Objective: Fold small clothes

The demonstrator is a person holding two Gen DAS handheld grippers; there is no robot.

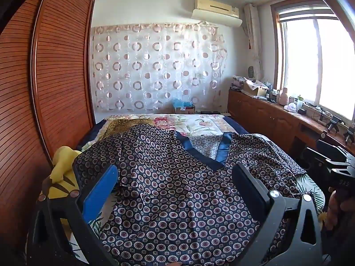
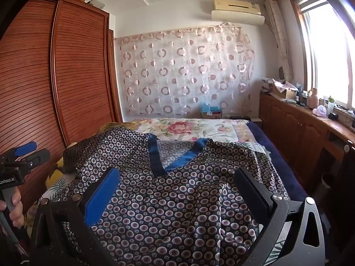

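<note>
You are holding both tongs over the dark navy satin top with ring print and blue V-neck trim (image 1: 177, 188), which is lying face-up on the floral bedspread (image 1: 199, 124) (collar away from you). Left gripper (image 1: 175, 184) and right gripper (image 2: 177, 188) are gaping wide, gripping nothing, 2 jaws each straddling cloth, seemingly readying a fold.

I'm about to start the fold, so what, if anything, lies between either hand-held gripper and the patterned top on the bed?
Nothing visible does. The left hand-held gripper and right hand-held gripper are both open, directly over the patterned top, with only its fabric between their fingers. The yellow item lies off to the side.
</note>
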